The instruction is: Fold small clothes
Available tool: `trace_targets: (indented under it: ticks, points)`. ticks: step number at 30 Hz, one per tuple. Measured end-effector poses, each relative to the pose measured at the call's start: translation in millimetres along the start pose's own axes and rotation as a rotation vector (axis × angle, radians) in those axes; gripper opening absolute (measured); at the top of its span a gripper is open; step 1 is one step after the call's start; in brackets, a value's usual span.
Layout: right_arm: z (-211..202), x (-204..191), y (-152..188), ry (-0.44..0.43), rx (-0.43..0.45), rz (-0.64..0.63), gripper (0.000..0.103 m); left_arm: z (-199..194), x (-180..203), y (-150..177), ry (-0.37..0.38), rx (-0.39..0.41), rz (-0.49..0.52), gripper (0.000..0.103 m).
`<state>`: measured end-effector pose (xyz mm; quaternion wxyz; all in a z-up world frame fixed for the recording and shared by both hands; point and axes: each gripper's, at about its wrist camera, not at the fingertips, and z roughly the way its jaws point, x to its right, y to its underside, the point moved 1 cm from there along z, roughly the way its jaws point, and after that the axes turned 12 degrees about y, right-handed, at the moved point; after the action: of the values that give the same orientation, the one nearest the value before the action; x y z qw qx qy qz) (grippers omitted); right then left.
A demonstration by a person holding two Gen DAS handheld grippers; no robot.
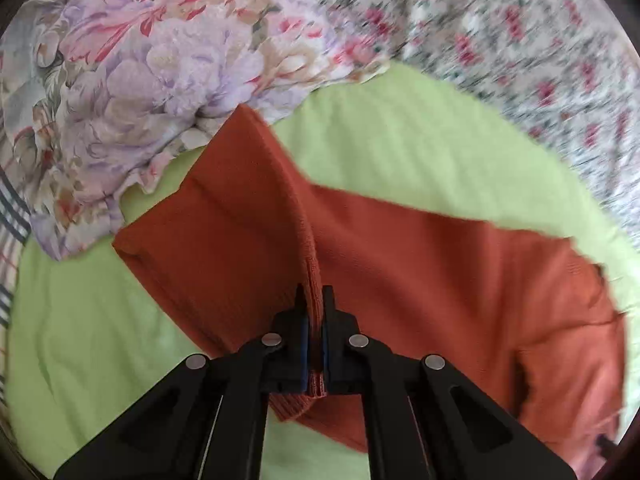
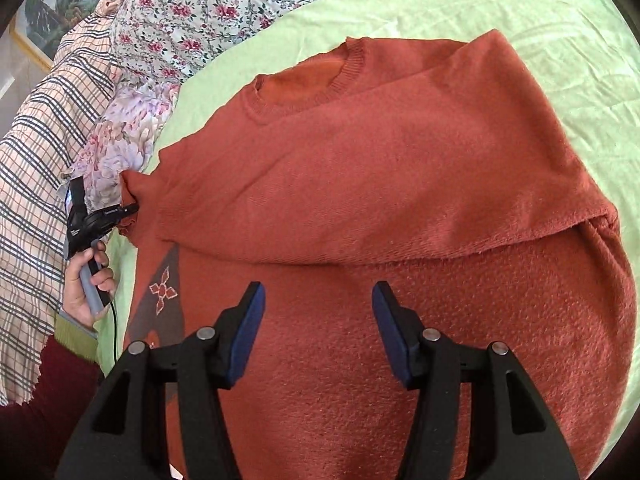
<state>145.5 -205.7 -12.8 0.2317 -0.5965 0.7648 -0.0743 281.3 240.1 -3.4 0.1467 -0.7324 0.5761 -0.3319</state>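
Sweater (image 2: 380,184) first: your rust-orange knit lies spread on the lime-green sheet (image 2: 560,20), neckline away from you, one sleeve (image 2: 400,168) folded across its chest. Your left gripper (image 1: 315,300) is clamped on the ribbed cuff (image 1: 314,276), lifting that fabric into a ridge. Your right gripper (image 2: 318,300) hovers above the lower body with its jaws apart, nothing between them. Floral bedding (image 1: 160,60) and a plaid cloth (image 2: 40,152) border the sheet.
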Motion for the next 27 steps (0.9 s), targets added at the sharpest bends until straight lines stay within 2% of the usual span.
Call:
trace_targets:
  ticks: [3, 6, 11, 13, 18, 22, 24, 27]
  points:
    - [-3.2, -2.2, 1.4, -0.009, 0.007, -0.005, 0.057, -25.9, 36.7, 6.7, 0.111, 0.044, 0.027, 0.002]
    - [-6.9, -0.2, 2.6, -0.011, 0.017, 0.003, 0.057, -40.4, 81.3, 15.9, 0.217, 0.051, 0.075, 0.002]
    - [-18.3, 12.1, 5.3, -0.003, 0.047, 0.036, 0.057, -32.8, 187.9, 40.0, 0.426, -0.010, 0.195, 0.002]
    - [-22.7, 18.5, 5.8, 0.003, 0.054, 0.047, 0.057, -26.3, 224.1, 54.9, 0.477, -0.043, 0.233, 0.002]
    - [-36.0, 42.5, 8.6, 0.032, 0.076, 0.097, 0.057, 2.2, 299.7, 91.2, 0.568, -0.148, 0.301, 0.002]
    - [-40.6, 57.7, 10.0, 0.048, 0.082, 0.131, 0.057, 35.2, 323.8, 109.5, 0.588, -0.236, 0.319, 0.003]
    - [-41.1, 61.7, 9.4, 0.050, 0.085, 0.144, 0.057, 50.9, 328.6, 114.8, 0.569, -0.275, 0.330, 0.004]
    - [-41.5, 59.0, 5.5, 0.047, 0.095, 0.132, 0.057, 48.9, 321.5, 125.0, 0.581, -0.292, 0.322, 0.015]
